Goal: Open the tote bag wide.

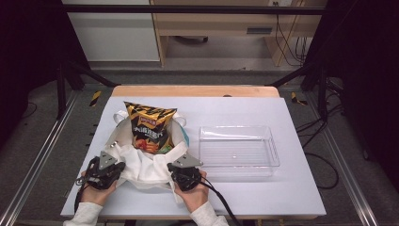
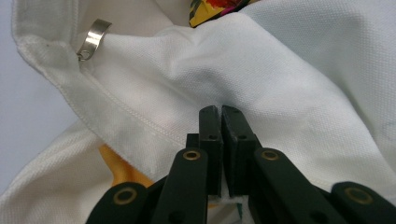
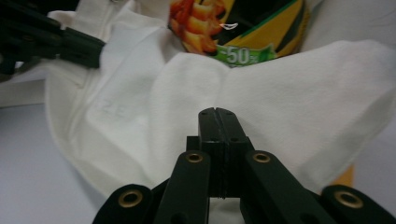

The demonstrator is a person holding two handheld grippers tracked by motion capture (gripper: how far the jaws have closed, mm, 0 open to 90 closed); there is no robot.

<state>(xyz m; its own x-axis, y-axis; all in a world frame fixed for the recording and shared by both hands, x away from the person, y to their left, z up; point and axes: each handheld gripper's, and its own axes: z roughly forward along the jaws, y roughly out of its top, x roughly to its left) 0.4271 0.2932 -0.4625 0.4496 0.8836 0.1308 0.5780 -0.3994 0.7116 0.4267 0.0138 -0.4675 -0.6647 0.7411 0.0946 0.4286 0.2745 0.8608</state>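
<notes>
Hands and pale sleeves enter at the near edge of the table, each hand holding a gripper. Left gripper has its jaws pinched together on the near left edge of the white cloth bag; in its own view the fabric passes between the nearly closed jaws. Right gripper is clamped fully together on the bag's near right edge, with cloth bunched around its tips. Between the two grippers the bag lies slumped on the table, its mouth spread. Just beyond, a yellow-and-black snack packet stands partly inside the bag, its top poking out. To the right of the bag, apart from it, sits a clear plastic tray. A metal ring shows on the bag's hem.
</notes>
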